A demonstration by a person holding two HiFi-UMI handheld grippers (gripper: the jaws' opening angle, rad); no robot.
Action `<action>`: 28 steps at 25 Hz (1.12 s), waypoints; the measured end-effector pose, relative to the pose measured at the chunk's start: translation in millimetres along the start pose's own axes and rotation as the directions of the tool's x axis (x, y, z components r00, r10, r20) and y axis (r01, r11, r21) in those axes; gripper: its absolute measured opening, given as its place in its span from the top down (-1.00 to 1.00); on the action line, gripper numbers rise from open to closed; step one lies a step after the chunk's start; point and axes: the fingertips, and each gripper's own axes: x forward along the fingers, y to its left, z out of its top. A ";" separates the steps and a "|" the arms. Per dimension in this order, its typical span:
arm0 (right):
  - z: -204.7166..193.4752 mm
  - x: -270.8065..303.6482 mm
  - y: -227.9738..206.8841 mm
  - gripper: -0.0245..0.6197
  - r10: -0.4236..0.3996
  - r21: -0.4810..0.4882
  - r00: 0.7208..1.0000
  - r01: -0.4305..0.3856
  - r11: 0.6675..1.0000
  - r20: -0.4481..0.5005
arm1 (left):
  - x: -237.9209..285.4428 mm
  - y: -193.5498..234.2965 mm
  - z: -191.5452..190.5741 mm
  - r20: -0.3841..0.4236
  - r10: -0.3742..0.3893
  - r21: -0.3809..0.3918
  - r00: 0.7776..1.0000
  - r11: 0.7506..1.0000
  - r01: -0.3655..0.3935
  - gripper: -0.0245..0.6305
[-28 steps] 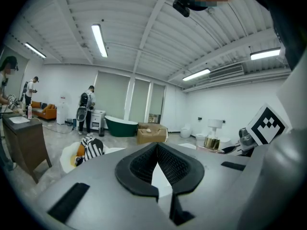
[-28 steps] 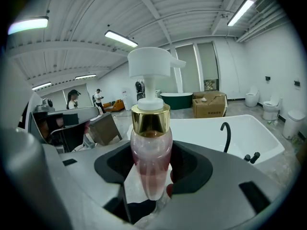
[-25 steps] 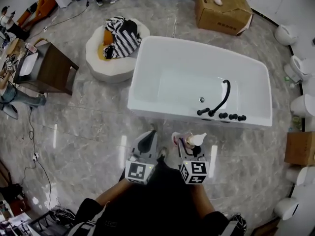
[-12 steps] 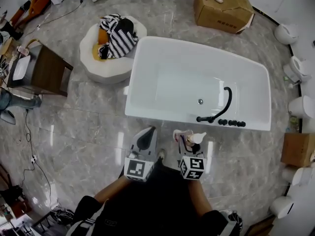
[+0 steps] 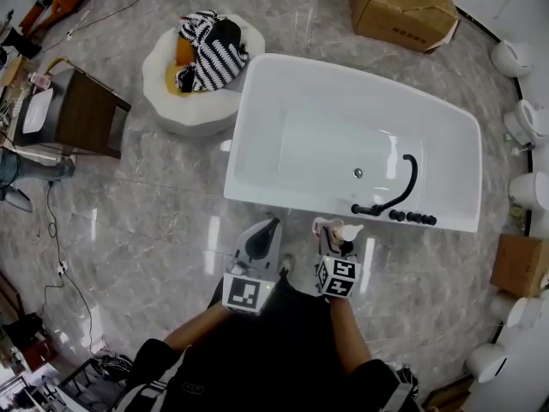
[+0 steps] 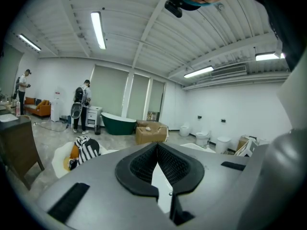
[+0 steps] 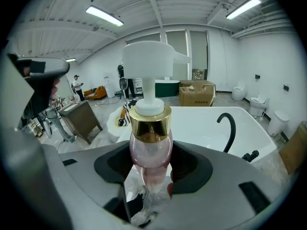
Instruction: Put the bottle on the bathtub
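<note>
Right gripper view: right gripper (image 7: 150,153) clamped on pink bottle (image 7: 150,137), gold collar visible.
Head view: bathtub (image 5: 292,202) rim just ahead; left gripper (image 5: 267,226) jaws together, empty.

Sanitaryware showroom, bathtub (image 5: 292,197), toilets (image 5: 513,57), cartons (image 5: 403,11)

The bottle (image 7: 150,152) had a translucent pink body, smooth and glossy, a shiny gold metallic collar (image 7: 150,125) and a matt white plastic pump (image 7: 151,59). The left gripper (image 6: 157,150) and right gripper (image 7: 150,169) wore matt grey plastic shells with black ribbed pads (image 6: 143,164). The bathtub (image 5: 292,93) was glossy white, its tap (image 5: 403,183) matt black. The floor (image 5: 154,221) was polished grey marble-look stone, throwing reflections. A box (image 5: 403,11) looked like matt brown cardboard, a table (image 5: 86,118) dark wood, and a bundle (image 5: 210,50) striped cloth
</note>
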 end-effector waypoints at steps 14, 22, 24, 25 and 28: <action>-37.0 81.1 -22.2 0.24 -0.042 0.037 0.992 0.047 0.998 -0.117 | 21.8 16.1 1.0 -0.013 -0.006 -0.012 1.000 1.000 0.006 0.87; -61.9 126.6 -42.7 0.25 -0.079 0.050 0.979 0.090 0.995 -0.187 | 38.3 21.4 0.5 -0.021 -0.002 -0.024 1.000 1.000 0.001 0.87; -68.1 137.4 -46.3 0.25 -0.085 0.052 0.976 0.097 0.994 -0.202 | 41.5 23.6 0.7 -0.024 0.003 -0.028 1.000 1.000 -0.003 0.87; -71.6 142.7 -47.9 0.25 -0.087 0.053 0.974 0.100 0.994 -0.209 | 42.9 24.6 0.4 -0.026 0.004 -0.027 1.000 1.000 -0.005 0.87; -82.8 157.2 -53.0 0.25 -0.092 0.062 0.970 0.108 0.992 -0.226 | 47.1 27.0 -1.2 -0.029 0.013 -0.035 1.000 0.999 -0.014 0.87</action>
